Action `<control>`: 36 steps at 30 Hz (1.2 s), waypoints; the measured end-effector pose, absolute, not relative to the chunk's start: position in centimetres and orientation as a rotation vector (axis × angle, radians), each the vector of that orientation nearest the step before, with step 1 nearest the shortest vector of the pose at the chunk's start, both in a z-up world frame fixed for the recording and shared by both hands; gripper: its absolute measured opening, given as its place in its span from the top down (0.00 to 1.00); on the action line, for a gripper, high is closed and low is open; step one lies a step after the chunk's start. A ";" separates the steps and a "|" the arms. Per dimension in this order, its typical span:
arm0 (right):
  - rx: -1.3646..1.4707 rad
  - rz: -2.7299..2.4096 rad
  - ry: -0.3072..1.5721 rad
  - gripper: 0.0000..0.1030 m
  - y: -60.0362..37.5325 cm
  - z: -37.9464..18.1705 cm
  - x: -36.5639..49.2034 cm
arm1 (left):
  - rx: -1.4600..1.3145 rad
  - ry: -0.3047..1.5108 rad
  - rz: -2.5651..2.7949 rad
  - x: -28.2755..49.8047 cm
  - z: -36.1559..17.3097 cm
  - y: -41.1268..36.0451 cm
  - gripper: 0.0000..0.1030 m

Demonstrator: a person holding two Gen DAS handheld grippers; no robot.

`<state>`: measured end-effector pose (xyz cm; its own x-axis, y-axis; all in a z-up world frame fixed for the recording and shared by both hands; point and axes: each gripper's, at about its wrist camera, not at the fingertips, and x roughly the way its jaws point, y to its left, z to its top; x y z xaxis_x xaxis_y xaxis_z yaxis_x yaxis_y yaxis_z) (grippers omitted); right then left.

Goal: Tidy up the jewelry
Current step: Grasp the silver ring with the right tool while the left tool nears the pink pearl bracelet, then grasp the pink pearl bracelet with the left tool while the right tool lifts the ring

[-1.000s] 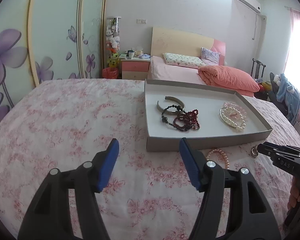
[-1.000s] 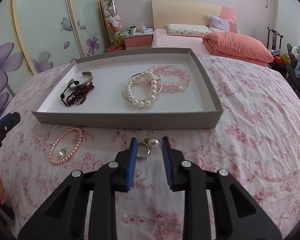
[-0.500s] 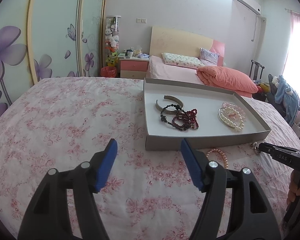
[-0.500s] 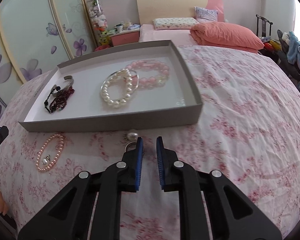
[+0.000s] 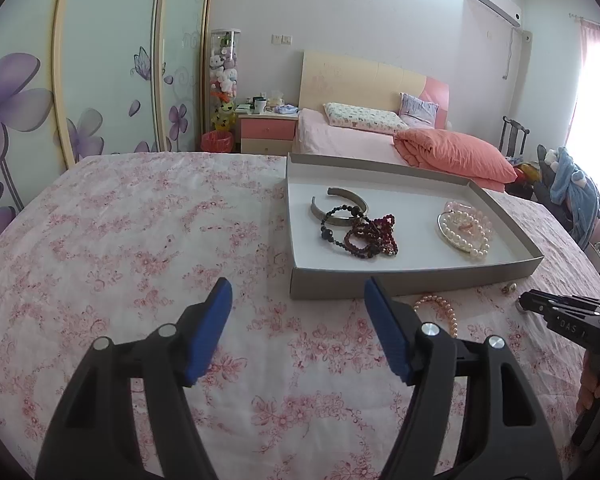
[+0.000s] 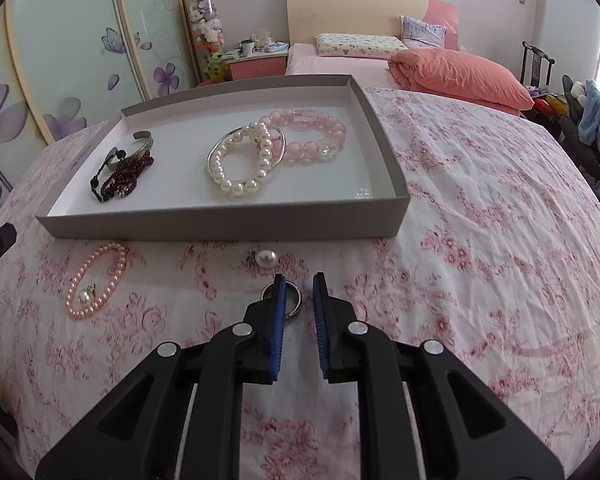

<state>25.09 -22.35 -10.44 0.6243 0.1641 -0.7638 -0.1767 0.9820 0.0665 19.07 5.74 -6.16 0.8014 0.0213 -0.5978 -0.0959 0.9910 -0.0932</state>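
On the floral tabletop [image 6: 480, 200], the right claw [image 6: 299, 308] is narrowing around a ring [image 6: 286, 300] at lower centre, probably bound for the tray [image 6: 220, 222]; the left claw [image 5: 298, 328] is waiting wide, empty.

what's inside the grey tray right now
Grey tray holds a silver cuff, dark beads, a white pearl bracelet on a bangle, a pink bracelet. Overlapped parts hidden.

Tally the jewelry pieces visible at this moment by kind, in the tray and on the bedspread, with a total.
Bead bracelets: 5 (white pearl, pink bead, dark red, black, pink pearl on the bedspread)
Metal bangles and cuffs: 2 (silver bangle, cuff)
Pearl earrings: 2 ()
Rings: 1 ()
Total: 10
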 end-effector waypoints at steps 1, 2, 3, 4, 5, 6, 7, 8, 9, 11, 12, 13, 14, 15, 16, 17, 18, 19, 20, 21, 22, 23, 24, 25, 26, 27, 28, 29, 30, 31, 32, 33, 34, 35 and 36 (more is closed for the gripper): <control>-0.017 0.197 0.875 0.85 -22.4 -10.5 25.0 | -0.121 0.638 0.063 19.1 -6.2 5.7 0.34; -0.020 0.198 0.875 0.86 -22.5 -10.5 24.8 | -0.120 0.637 0.063 19.1 -6.1 5.7 0.34; -0.022 0.196 0.875 0.86 -22.5 -10.5 24.7 | -0.120 0.638 0.063 19.2 -6.2 5.7 0.34; -0.019 0.193 0.874 0.87 -22.6 -10.5 24.6 | -0.119 0.638 0.062 19.2 -6.2 5.7 0.34; -0.005 0.196 0.875 0.87 -22.8 -10.5 24.6 | -0.116 0.640 0.062 19.3 -6.2 5.6 0.34; 0.011 0.203 0.875 0.87 -23.0 -10.5 24.7 | -0.116 0.640 0.063 19.3 -6.2 5.6 0.34; 0.030 0.209 0.875 0.87 -23.3 -10.5 24.7 | -0.117 0.638 0.062 19.3 -6.2 5.6 0.34; 0.054 0.214 0.876 0.87 -23.5 -10.4 24.6 | -0.116 0.637 0.061 19.3 -6.2 5.6 0.34; 0.066 0.215 0.876 0.86 -23.6 -10.3 24.5 | -0.117 0.639 0.061 19.4 -6.3 5.5 0.34; 0.063 0.214 0.867 0.73 -23.6 -10.2 24.2 | -0.116 0.642 0.061 19.4 -6.3 5.5 0.34; 0.059 0.214 0.861 0.70 -23.5 -10.1 24.1 | -0.116 0.643 0.061 19.4 -6.4 5.5 0.34; 0.055 0.218 0.854 0.65 -23.4 -10.0 23.9 | -0.115 0.643 0.060 19.4 -6.4 5.5 0.34; 0.048 0.222 0.850 0.64 -23.3 -9.9 23.8 | -0.115 0.642 0.060 19.4 -6.4 5.5 0.34; 0.039 0.227 0.847 0.63 -23.0 -9.9 23.7 | -0.115 0.643 0.060 19.4 -6.4 5.5 0.34; 0.030 0.231 0.848 0.63 -22.8 -9.9 23.7 | -0.115 0.643 0.060 19.4 -6.4 5.5 0.34; 0.017 0.232 0.854 0.63 -22.5 -10.0 23.8 | -0.114 0.644 0.060 19.4 -6.4 5.5 0.34; 0.001 0.227 0.862 0.63 -22.3 -10.3 23.9 | -0.115 0.643 0.060 19.4 -6.4 5.5 0.34; -0.007 0.225 0.874 0.63 -22.1 -10.4 24.1 | -0.115 0.643 0.061 19.4 -6.4 5.5 0.34; -0.014 0.223 0.874 0.63 -22.0 -10.4 24.1 | -0.115 0.643 0.061 19.4 -6.4 5.5 0.34; -0.024 0.221 0.877 0.64 -21.9 -10.4 24.2 | -0.114 0.643 0.061 19.4 -6.4 5.4 0.34; -0.038 0.213 0.876 0.73 -21.8 -10.4 24.1 | -0.114 0.644 0.060 19.4 -6.4 5.5 0.34; -0.055 0.198 0.874 0.78 -21.7 -10.4 24.1 | -0.113 0.645 0.058 19.4 -6.5 5.4 0.34; -0.055 0.197 0.874 0.78 -21.8 -10.4 24.0 | -0.111 0.646 0.058 19.4 -6.5 5.4 0.34; -0.049 0.192 0.875 0.78 -22.1 -10.4 24.1 | -0.108 0.646 0.057 19.4 -6.5 5.3 0.34; -0.044 0.178 0.875 0.78 -22.4 -10.5 24.1 | -0.100 0.650 0.054 19.4 -6.5 5.1 0.34; -0.033 0.161 0.875 0.78 -22.8 -10.5 24.1 | -0.094 0.654 0.048 19.4 -6.5 5.0 0.34; -0.018 0.149 0.876 0.78 -23.3 -10.5 24.2 | -0.089 0.659 0.033 19.4 -6.5 4.8 0.34; -0.003 0.143 0.877 0.78 -23.7 -10.5 24.2 | -0.085 0.666 0.007 19.4 -6.4 4.3 0.34; 0.006 0.143 0.877 0.78 -24.0 -10.6 24.3 | -0.081 0.674 -0.020 19.4 -6.4 3.8 0.34; 0.011 0.145 0.878 0.78 -24.0 -10.6 24.3 | -0.076 0.682 -0.047 19.4 -6.3 3.3 0.31; 0.008 0.144 0.877 0.78 -24.0 -10.6 24.3 | -0.070 0.687 -0.071 19.4 -6.2 2.7 0.30; 0.000 0.140 0.877 0.78 -23.9 -10.6 24.2 | -0.053 0.693 -0.102 19.5 -6.1 1.7 0.29; -0.003 0.140 0.877 0.78 -23.8 -10.6 24.2 | -0.033 0.699 -0.122 19.6 -6.1 0.9 0.29; -0.004 0.141 0.877 0.78 -23.8 -10.6 24.3 | -0.020 0.703 -0.135 19.6 -6.2 0.4 0.29; -0.002 0.143 0.877 0.78 -23.8 -10.6 24.3 | -0.005 0.715 -0.151 19.9 -6.3 -0.3 0.31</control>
